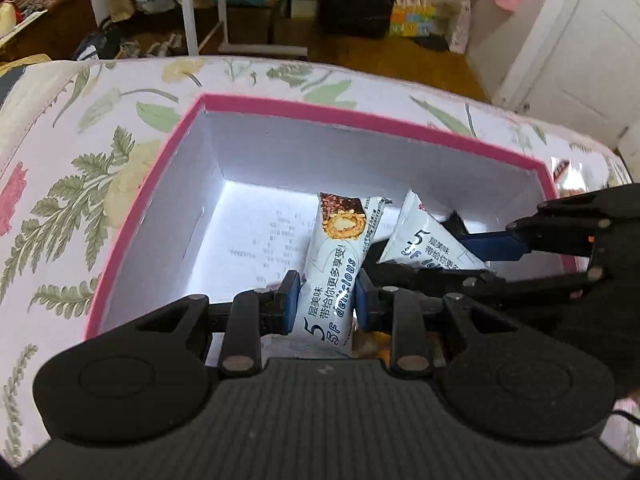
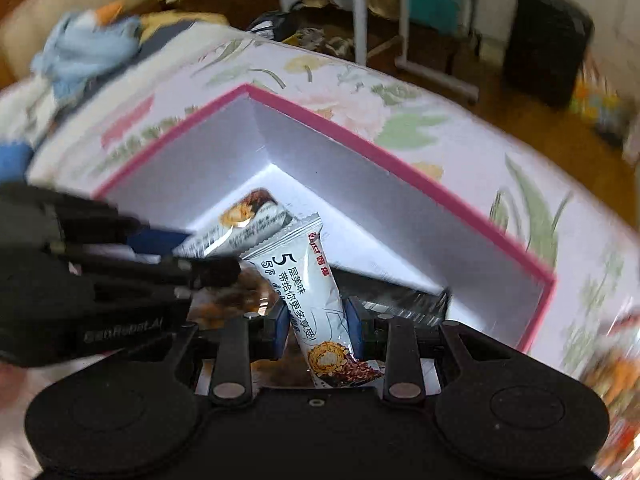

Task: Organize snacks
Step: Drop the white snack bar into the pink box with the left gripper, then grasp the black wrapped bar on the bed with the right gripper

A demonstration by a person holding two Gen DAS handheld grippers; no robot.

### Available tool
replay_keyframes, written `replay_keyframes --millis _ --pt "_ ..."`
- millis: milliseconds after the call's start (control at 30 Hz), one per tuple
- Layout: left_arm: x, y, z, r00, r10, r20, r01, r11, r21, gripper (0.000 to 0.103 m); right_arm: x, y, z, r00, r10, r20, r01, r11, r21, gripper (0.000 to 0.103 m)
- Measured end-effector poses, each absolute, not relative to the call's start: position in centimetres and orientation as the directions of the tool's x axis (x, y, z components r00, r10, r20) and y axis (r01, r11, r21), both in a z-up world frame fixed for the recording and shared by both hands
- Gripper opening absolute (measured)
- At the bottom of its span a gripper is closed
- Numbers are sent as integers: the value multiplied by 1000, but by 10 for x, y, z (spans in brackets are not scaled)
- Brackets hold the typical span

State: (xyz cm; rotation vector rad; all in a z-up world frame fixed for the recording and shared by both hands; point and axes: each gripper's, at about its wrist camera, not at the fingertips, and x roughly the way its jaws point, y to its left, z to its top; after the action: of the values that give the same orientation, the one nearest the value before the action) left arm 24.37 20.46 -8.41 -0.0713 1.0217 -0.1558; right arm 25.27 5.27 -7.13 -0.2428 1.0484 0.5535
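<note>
Grippers first: our left gripper (image 1: 326, 300) clamps one snack bar (image 1: 340, 256), our right gripper (image 2: 318, 326) clamps another snack bar (image 2: 308, 280), both over the pink box (image 1: 360, 118) on the bed. Crowded together, they may collide or snag wrappers on release.

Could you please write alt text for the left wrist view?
The left tool grips a white snack bar over an open pink box on a floral cloth. At right, the right tool holds a second bar.

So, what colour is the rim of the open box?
Pink; the box rim runs around white inner walls. It shows best in the left wrist view.
</note>
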Motion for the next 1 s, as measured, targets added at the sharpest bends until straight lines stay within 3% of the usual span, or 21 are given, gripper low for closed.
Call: replay_keyframes --millis 67,133,300,767,1000 --pt "249 206 -87 510 -192 -839 81 981 -176 29 252 56 -73 416 287 -863 -574 819 -4 37" --pt "250 203 -86 512 -208 -834 73 977 -198 37 254 53 -74 410 291 -864 -580 814 -1 46" --pt "228 189 -63 569 -200 -797 137 979 -148 49 239 33 -53 464 304 -832 -568 823 -16 48" --pt "142 129 21 542 -319 -777 394 914 -100 53 124 -122 58 446 427 -787 -473 859 198 52" --pt "117 67 30 465 -411 -784 512 848 -141 53 91 -198 51 427 369 -826 -325 915 240 54"
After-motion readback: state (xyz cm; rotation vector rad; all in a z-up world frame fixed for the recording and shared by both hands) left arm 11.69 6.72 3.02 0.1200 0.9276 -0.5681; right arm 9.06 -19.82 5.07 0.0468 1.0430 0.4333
